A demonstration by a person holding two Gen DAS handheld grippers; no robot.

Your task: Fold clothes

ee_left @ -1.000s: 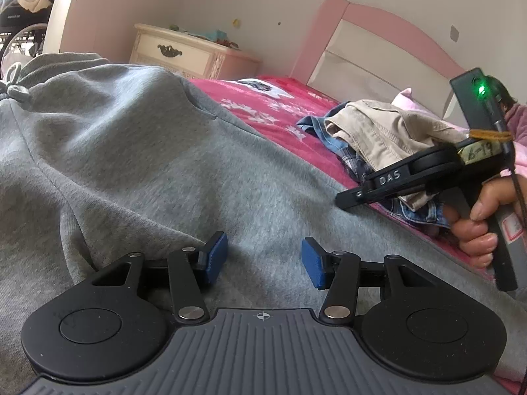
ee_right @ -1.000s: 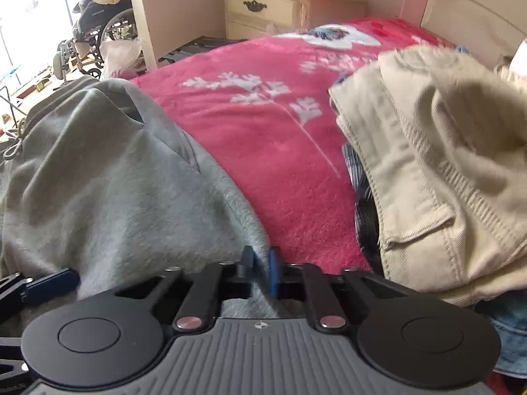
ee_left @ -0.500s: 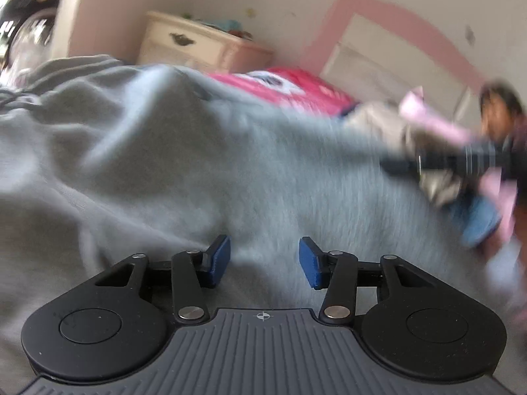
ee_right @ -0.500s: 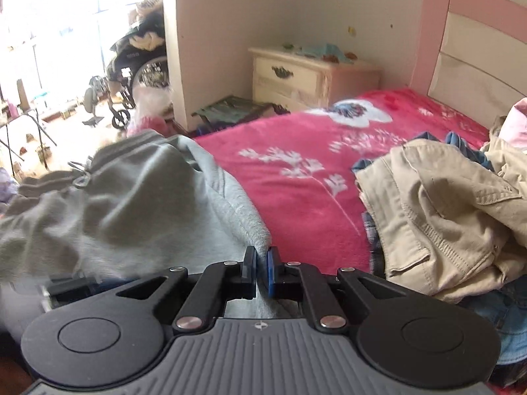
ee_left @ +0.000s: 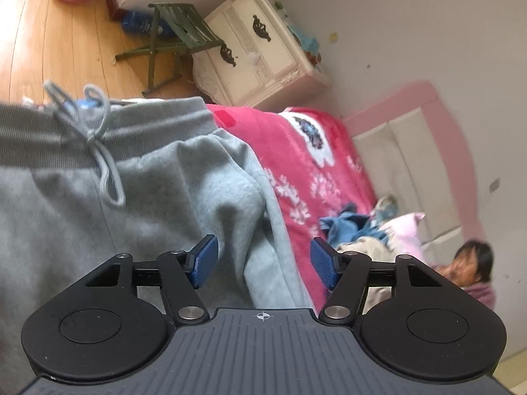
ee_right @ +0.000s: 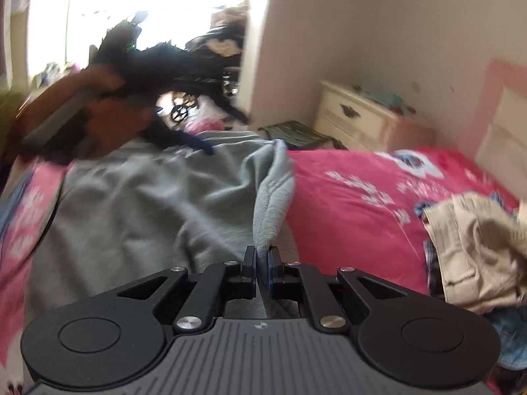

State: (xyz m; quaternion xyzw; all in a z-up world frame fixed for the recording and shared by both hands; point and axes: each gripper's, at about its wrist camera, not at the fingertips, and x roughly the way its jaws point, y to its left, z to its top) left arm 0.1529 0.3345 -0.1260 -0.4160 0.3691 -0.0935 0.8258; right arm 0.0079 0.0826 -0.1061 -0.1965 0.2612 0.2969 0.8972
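Grey sweatpants [ee_left: 138, 197] with a ribbed waistband and drawstring [ee_left: 98, 151] lie on the red floral bed cover [ee_left: 306, 164]. My left gripper [ee_left: 263, 260] is open and empty, held above the pants near their right edge. My right gripper [ee_right: 262, 263] is shut on a fold of the grey sweatpants [ee_right: 158, 204] and lifts that edge up. The left gripper also shows in the right wrist view [ee_right: 184, 131], blurred, over the far end of the pants.
A pile of beige trousers [ee_right: 477, 250] and blue clothes [ee_left: 349, 227] lies on the bed's right side. A cream nightstand [ee_left: 260, 52] and a green folding stool [ee_left: 171, 39] stand beside the bed. A pink headboard [ee_left: 428, 138] is behind. A person [ee_left: 471, 266] lies at the right.
My left gripper has risen, tilted down over the waistband and opened wider. My right gripper has pulled back and lifted the held fold of the pants.
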